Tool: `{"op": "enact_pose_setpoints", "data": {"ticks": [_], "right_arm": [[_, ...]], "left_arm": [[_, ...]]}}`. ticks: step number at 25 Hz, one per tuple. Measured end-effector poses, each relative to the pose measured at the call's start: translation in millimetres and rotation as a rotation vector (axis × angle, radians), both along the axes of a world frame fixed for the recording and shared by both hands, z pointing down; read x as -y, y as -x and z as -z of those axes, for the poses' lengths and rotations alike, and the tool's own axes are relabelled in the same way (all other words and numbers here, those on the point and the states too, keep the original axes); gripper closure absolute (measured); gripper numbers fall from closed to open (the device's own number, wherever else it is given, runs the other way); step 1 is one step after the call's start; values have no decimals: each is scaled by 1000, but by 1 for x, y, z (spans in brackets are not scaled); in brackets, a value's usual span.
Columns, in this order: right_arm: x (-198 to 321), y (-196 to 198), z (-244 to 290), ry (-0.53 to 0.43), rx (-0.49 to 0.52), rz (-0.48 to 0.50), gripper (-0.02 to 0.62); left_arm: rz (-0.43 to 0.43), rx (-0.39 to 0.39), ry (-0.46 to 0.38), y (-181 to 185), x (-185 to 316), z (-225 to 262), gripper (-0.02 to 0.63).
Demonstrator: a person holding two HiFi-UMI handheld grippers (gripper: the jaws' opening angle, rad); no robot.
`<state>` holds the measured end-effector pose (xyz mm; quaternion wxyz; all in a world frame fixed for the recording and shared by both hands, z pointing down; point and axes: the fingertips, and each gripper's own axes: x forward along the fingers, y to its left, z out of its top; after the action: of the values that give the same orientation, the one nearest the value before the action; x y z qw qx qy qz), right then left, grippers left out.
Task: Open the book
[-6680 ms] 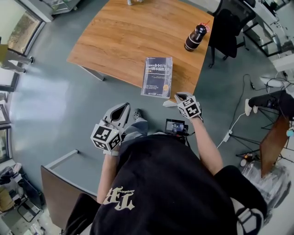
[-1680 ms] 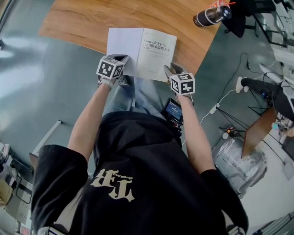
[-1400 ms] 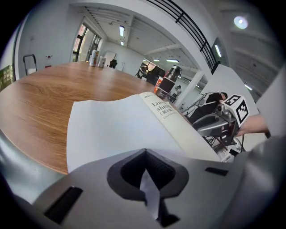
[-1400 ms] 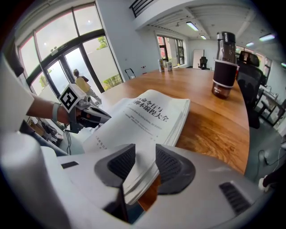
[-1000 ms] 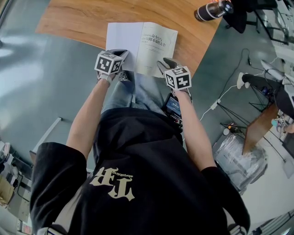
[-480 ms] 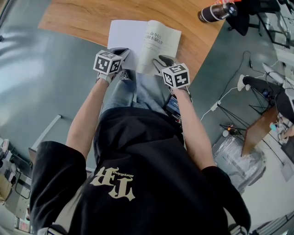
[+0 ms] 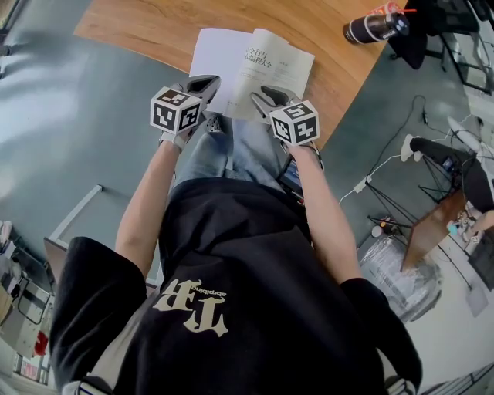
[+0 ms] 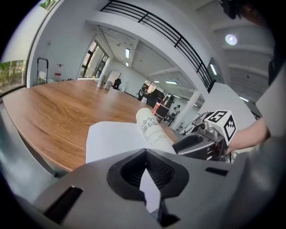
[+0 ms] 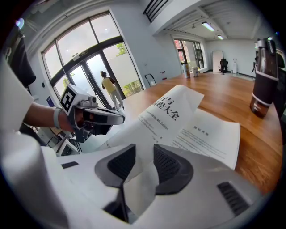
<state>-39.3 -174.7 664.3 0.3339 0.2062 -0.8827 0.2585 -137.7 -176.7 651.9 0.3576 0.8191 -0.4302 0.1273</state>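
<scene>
The book (image 7: 266, 69) lies open near the front edge of the wooden table (image 7: 147, 27). My left gripper (image 7: 204, 83) is shut on the lower edge of the white left-hand leaf (image 8: 111, 138), and a strip of it shows between the closed jaws of the left gripper (image 8: 146, 174). My right gripper (image 7: 265, 96) is shut on the title page, which rises and curls to the left. In the right gripper view the printed page (image 9: 172, 112) runs down into the right gripper (image 9: 140, 172). The flat right-hand page (image 9: 210, 134) lies beneath it.
A dark bottle (image 7: 374, 23) lies on the table's far right, and it also shows as the bottle (image 9: 261, 85) in the right gripper view. Grey floor borders the table on the left and the front. Cables and a power strip (image 7: 363, 181) are on the floor at right.
The right gripper has moved left and up with the title page, which now arches over the book. The left gripper has stayed on the left leaf.
</scene>
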Motion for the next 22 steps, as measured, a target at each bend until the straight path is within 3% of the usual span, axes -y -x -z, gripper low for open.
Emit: {"op": "enact_pose_setpoints", "data": {"ticks": [7, 14, 22], "right_arm": [[-12, 36, 7, 10, 61, 72, 480], [-36, 68, 3, 38, 63, 185, 480], [-57, 96, -5, 67, 55, 282, 480]], "left_arm": [[-2, 20, -95, 5, 8, 50, 600], [-130, 80, -170, -21, 25, 77, 600], [-318, 195, -144, -63, 25, 42, 600]]}}
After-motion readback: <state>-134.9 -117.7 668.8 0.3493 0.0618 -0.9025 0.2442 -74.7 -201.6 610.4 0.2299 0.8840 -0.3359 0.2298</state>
